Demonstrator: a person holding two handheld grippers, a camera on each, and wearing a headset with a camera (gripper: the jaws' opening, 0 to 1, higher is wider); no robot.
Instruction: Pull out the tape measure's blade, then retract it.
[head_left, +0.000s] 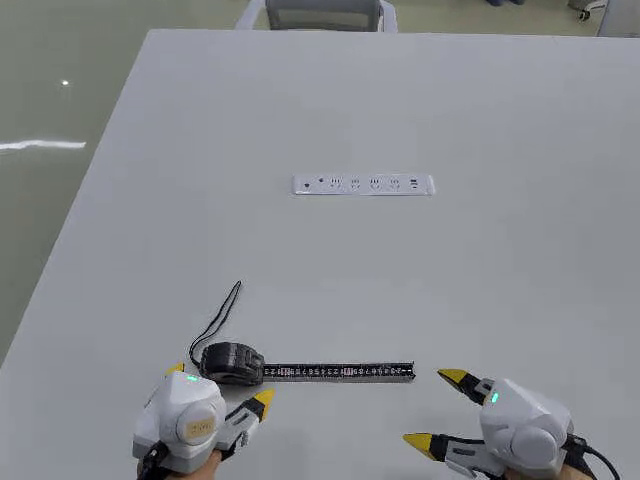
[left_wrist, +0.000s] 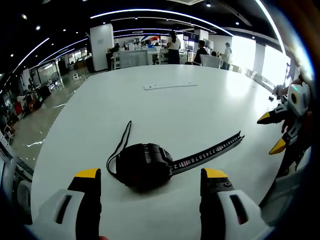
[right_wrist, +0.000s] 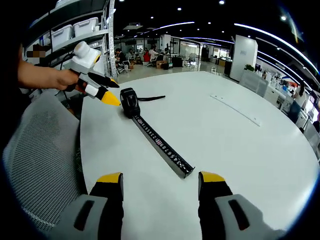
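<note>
**Tape measure** (head_left: 232, 362): black case, lying on the near left part of the table. It sat between the left gripper's two yellow tips and just ahead of them, and was not clasped.

**Blade** (head_left: 340, 372): black with pale figures and some red marks. It was drawn out of the case and lay flat on the table, running to the right. Its end hook (head_left: 410, 372) rested near the right gripper's farther tip, apart from it.

**Strap** (head_left: 215, 318): thin black loop fixed to the left side of the case, trailing away toward the far side of the table.

**Left gripper** (head_left: 219, 384): white body, yellow-tipped jaws spread wide and released, one tip to each side of the case. It sat at the near left edge, and in the right gripper view a hand held it just beside the case.

**Right gripper** (head_left: 435, 408): white body, yellow-tipped jaws parted and holding nothing. It sat at the near right, just beyond the blade's end, with its jaws pointing left toward the hook.

**Table** (head_left: 400, 280): large, pale grey, with a plain top.

**Power strip** (head_left: 364, 185): white, long and narrow, set at the middle of the table, well apart from the tape measure on the far side.

**Chair** (head_left: 322, 12): grey, standing at the table's far edge.

**Mesh chair** (right_wrist: 35, 150): pale mesh back, seen in the right gripper view, just beside the table's near edge.

**Floor** (head_left: 50, 100): greenish and glossy, to the left of the table.
</note>
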